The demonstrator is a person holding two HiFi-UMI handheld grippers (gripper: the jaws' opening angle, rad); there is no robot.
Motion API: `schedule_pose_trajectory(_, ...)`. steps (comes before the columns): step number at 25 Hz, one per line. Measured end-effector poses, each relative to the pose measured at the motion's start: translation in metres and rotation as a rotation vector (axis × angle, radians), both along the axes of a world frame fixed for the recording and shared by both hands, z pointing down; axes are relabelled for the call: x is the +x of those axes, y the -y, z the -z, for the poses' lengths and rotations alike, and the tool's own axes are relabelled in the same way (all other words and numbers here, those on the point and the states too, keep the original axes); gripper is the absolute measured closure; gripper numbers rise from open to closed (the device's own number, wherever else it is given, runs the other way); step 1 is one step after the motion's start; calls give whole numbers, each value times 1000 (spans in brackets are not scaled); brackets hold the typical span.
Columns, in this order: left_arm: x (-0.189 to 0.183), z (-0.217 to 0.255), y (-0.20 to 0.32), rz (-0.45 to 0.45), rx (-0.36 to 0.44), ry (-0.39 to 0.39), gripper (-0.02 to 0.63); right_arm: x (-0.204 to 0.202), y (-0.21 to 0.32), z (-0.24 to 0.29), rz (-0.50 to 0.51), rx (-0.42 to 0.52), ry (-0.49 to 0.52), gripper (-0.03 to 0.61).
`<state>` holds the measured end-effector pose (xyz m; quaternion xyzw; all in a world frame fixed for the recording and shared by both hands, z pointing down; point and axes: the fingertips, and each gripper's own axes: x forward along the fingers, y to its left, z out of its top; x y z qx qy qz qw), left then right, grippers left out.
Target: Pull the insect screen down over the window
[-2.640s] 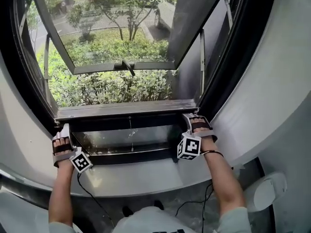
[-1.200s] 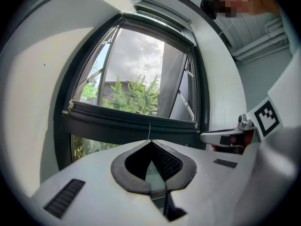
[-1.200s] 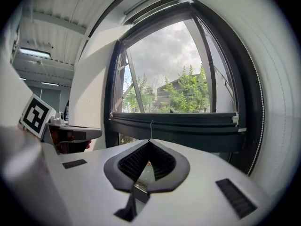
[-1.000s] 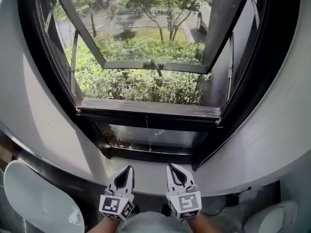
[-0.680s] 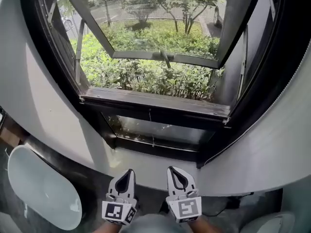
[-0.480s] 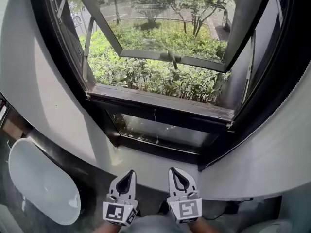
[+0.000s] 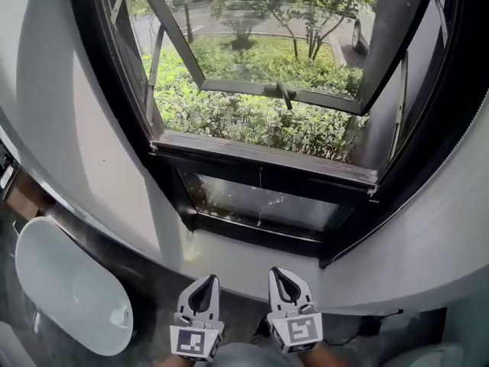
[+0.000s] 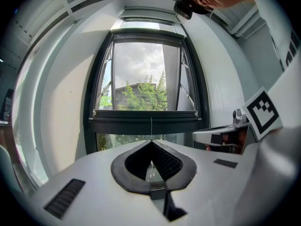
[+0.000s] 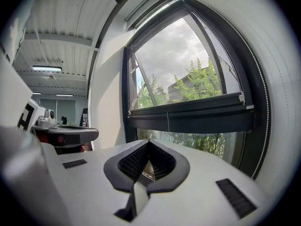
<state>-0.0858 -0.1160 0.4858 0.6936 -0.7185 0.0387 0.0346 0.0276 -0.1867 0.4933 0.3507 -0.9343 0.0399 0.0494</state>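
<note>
Two grippers show at the bottom centre of the head view, side by side and a little apart: the left gripper (image 7: 207, 284) and the right gripper (image 7: 278, 276). In each gripper's own view the jaws are pressed together, with nothing between them.

There is one window (image 7: 103, 90) with a dark frame. The one screen shows as a dark bar (image 7: 263, 167) across the middle of the frame, sloping down to the right; the mesh above it cannot be made out. One thin cord (image 7: 260, 180) hangs from the middle of the bar, in front of one glass pane (image 7: 267, 205). One open sash (image 7: 275, 89) stands beyond. One white oval thing (image 7: 65, 293) lies at the lower left.

The bar sits well above both grippers in the frame, touched by neither, with a pale wall (image 7: 252, 266) between them.
</note>
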Motion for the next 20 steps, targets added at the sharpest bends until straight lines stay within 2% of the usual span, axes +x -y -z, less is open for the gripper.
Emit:
schedule_pose_trajectory(3,-13,2,-27,21,-1,23,601,-12,-26,-5,-3,7,-31,572)
schedule_pose_trajectory(10,-41,-8,-117,7,-1,-18,601,-36,-118,-13,-31,-25,-66,572)
schedule_pose_trajectory(13,-54,-13,-147,-2,-12,8,601,-43,-150,-12,-45,-29,-82,572)
schedule_pose_trajectory(20,-57,-11,-193,-2,7,-39,601,-42,-189,10,-75,9,-112,572)
